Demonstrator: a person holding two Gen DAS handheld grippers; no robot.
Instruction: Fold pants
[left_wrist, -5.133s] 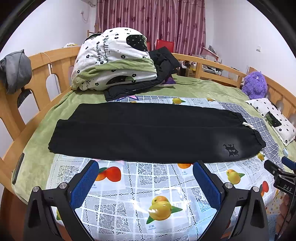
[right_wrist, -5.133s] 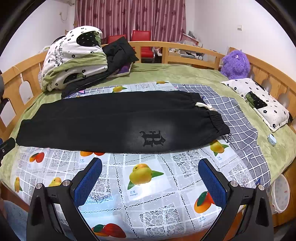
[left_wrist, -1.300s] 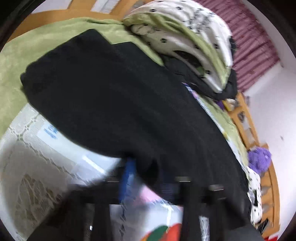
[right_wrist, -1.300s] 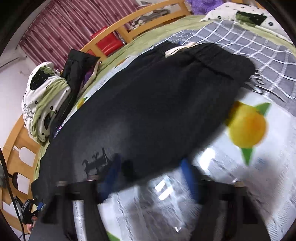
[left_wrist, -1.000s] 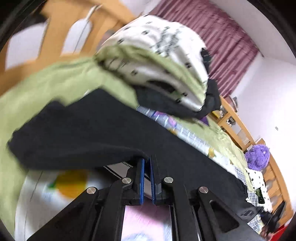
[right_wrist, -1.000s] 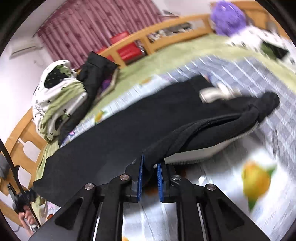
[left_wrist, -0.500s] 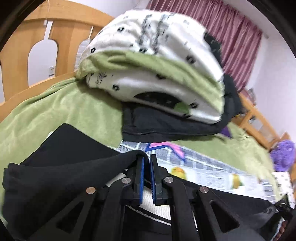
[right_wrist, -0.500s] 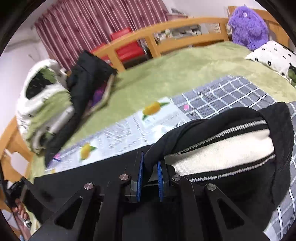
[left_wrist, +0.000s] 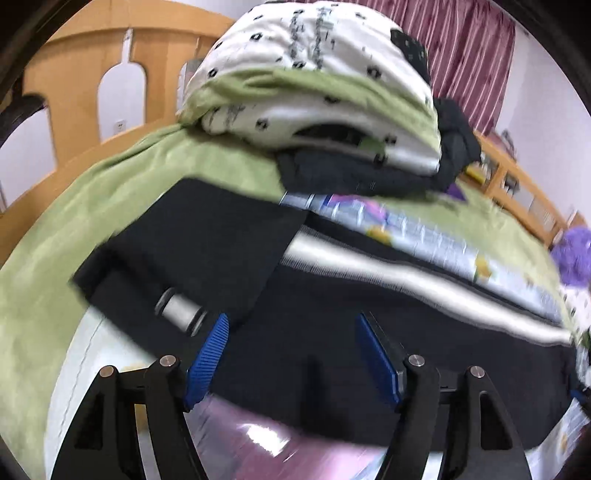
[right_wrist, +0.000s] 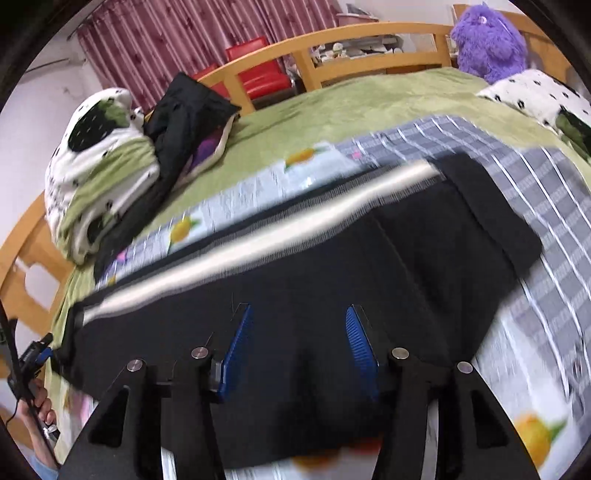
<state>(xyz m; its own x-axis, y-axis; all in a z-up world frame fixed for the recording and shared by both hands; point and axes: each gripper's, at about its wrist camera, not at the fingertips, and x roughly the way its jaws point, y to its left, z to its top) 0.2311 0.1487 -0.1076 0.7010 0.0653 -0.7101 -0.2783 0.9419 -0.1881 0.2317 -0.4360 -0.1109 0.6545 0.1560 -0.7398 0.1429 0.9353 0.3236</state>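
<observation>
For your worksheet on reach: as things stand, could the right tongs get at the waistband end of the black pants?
Probably yes. The right tongs are open and hover over the black pants; the waistband end lies flat on the checked cloth to their right, with nothing on it.

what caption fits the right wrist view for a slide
Open right gripper above black pants folded lengthwise on the bed, white stripe showing.

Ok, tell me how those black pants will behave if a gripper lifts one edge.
The black pants will probably sag and drape: they lie flat in soft layers across the bed. The folded-over leg end looks loose, so it may slip open. They seem light, but thick enough to bunch between the open right gripper.
</observation>
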